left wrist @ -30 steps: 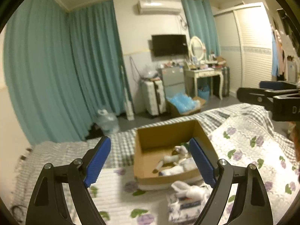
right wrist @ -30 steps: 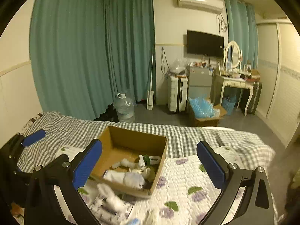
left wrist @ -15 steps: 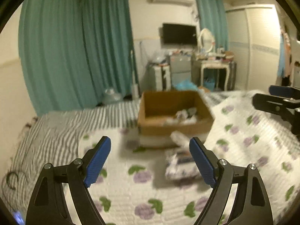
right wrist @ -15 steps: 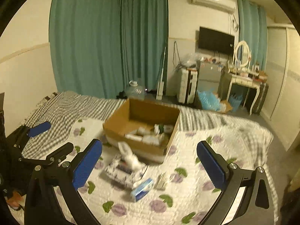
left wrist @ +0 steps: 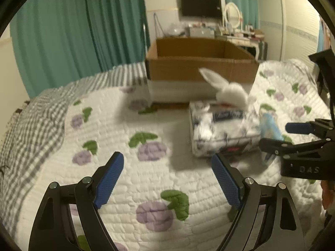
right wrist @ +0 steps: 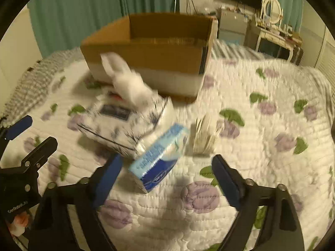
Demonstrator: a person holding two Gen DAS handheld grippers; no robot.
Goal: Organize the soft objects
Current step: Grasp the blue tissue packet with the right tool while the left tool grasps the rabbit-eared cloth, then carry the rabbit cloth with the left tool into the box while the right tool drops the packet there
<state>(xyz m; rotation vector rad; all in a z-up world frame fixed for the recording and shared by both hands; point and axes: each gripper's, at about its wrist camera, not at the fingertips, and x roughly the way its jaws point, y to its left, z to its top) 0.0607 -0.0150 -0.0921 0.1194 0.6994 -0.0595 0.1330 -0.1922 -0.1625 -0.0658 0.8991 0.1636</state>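
Note:
A soft tissue pack (left wrist: 222, 131) with a white tissue sticking up (left wrist: 226, 86) lies on the quilt in front of a brown cardboard box (left wrist: 201, 67). It shows in the right wrist view too (right wrist: 123, 121). A blue packet (right wrist: 159, 156) leans against the tissue pack, and a small pale bundle (right wrist: 205, 136) stands right of it. My left gripper (left wrist: 167, 179) is open and empty, low over the quilt, short of the tissue pack. My right gripper (right wrist: 167, 177) is open and empty, just before the blue packet. The box's inside is hidden.
The bed carries a white quilt with purple flowers (left wrist: 150, 213) and a grey checked sheet (left wrist: 31, 121) at the left. Teal curtains (left wrist: 73, 31), a TV (left wrist: 201, 5) and a dressing table (right wrist: 274, 31) stand beyond the bed.
Both grippers have dropped and moved forward toward the bed; the box and tissue pack now loom much closer. Both stayed open and empty.

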